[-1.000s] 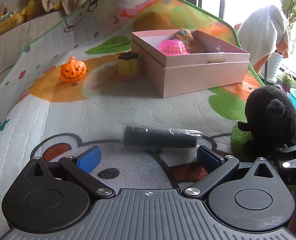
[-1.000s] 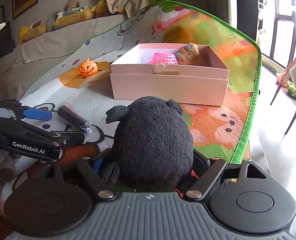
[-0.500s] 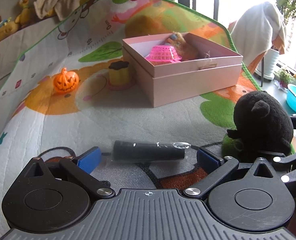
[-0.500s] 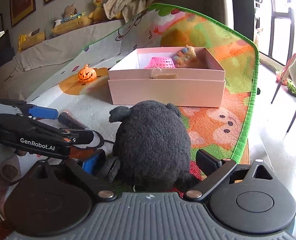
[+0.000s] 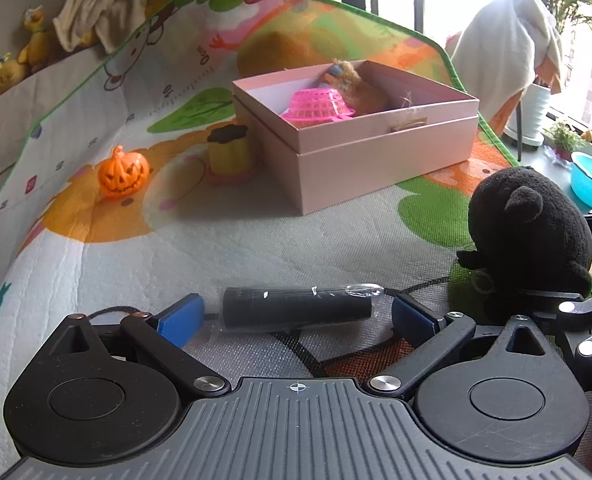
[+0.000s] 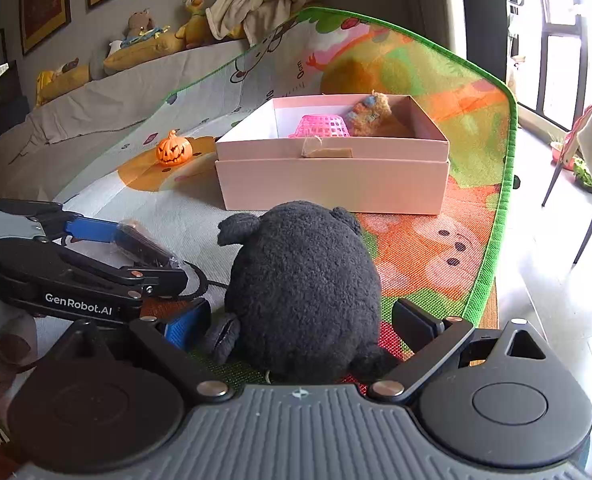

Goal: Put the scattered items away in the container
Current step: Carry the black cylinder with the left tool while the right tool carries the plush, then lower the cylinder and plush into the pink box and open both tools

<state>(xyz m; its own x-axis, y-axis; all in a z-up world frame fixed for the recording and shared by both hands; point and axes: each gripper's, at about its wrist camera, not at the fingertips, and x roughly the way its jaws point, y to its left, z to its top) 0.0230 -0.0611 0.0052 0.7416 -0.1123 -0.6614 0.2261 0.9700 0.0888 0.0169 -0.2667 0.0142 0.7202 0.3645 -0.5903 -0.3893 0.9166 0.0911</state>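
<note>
My left tongs (image 5: 298,314): released, the blue pads (image 5: 179,318) spread wide on either side of a black wrapped cylinder (image 5: 296,308), neither pad pressing on it
Black wrapped cylinder: lying flat on the play mat (image 5: 135,248), crosswise between my left pads, in clear film that sticks out at its right end
My right tongs (image 6: 296,326): released, jaws standing wide; the black plush toy (image 6: 304,292) sits between them, with a gap showing at the right pad, and at the left pad (image 6: 185,324) only the toy's small paw lies close
Black plush toy: sitting on the mat on the green and orange print, its back to my right camera; in my left view it stands just right of the cylinder
My two tongs: side by side, the left one low on the mat just left of the toy in the right view
Pink box (image 5: 376,160): open, further up the mat beyond both tongs, well apart from the cylinder and the toy
Inside the box: a pink basket (image 5: 318,106) upside down and a tan fuzzy toy (image 5: 352,80) beside it
Yellow pudding toy (image 5: 229,152): upright just beside the box's left corner
Orange pumpkin (image 5: 123,174): on the mat, left of the pudding toy and apart from it
</note>
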